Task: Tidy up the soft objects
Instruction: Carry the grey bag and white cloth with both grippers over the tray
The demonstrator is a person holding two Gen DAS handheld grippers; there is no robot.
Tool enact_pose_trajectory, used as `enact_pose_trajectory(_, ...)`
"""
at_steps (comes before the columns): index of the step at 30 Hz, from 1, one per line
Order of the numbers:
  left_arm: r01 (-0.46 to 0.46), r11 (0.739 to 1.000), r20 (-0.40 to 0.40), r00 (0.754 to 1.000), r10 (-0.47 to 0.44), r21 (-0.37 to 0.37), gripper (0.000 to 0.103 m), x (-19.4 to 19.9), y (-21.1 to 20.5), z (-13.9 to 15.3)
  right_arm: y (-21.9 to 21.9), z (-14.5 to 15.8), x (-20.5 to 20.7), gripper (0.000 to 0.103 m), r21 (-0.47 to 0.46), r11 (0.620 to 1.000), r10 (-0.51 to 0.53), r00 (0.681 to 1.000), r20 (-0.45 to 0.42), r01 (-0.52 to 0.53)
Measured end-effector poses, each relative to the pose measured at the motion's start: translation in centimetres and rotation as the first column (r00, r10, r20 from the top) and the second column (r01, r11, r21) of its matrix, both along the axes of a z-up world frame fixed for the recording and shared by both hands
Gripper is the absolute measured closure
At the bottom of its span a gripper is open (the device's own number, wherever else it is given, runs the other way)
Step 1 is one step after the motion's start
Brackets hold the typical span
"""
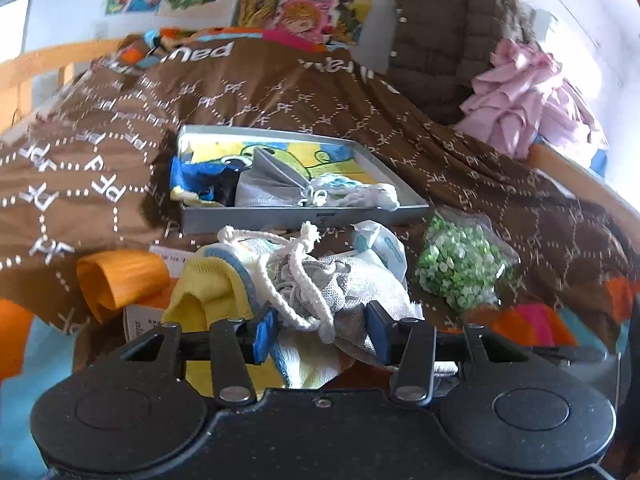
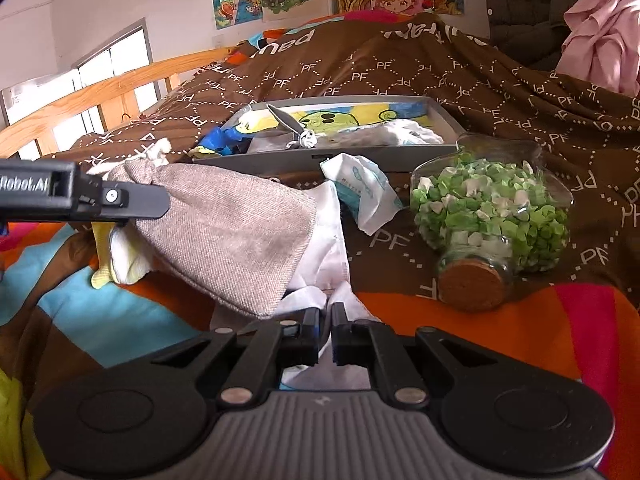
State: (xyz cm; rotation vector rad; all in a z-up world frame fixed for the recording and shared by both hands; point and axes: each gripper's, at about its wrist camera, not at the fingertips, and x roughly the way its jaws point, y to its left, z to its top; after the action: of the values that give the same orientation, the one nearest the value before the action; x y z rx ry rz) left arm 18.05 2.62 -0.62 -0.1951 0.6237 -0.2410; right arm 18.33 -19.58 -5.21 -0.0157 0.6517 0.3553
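Note:
A grey drawstring pouch with a white cord lies on the bed over a yellow cloth and a white cloth. My left gripper is open, its blue pads either side of the pouch's gathered neck; it enters the right wrist view from the left. My right gripper is shut on the white cloth's near edge. A grey tray behind holds a blue-yellow cloth, another grey pouch and a white knit item.
A corked glass jar of green paper stars lies on its side to the right. A tissue pack lies before the tray. An orange roll sits left. A brown quilt, wooden bed rail, jacket and pink garment lie behind.

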Motion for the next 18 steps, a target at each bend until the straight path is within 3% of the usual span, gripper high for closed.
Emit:
enact_pose_trajectory(6, -0.017, 0.998, -0.031, 0.999, 0.015, -0.062, 0.043, 0.8, -0.1, -0.1, 0.0, -0.2, 0.2, 0.097, 0.008, 1.0, 0.005, 1.0, -0.014, -0.005)
enact_pose_trajectory(8, -0.02, 0.999, -0.032, 0.999, 0.019, -0.037, 0.055, 0.9, -0.4, -0.1, -0.1, -0.1, 0.1, 0.097, 0.017, 1.0, 0.003, 1.0, -0.012, -0.003)
enact_pose_trajectory(18, -0.036, 0.999, 0.02, 0.999, 0.036, 0.013, 0.064, -0.8, -0.2, 1.0, -0.6, 1.7, -0.6, 0.097, -0.001, 1.0, -0.028, 0.993, 0.111, 0.028)
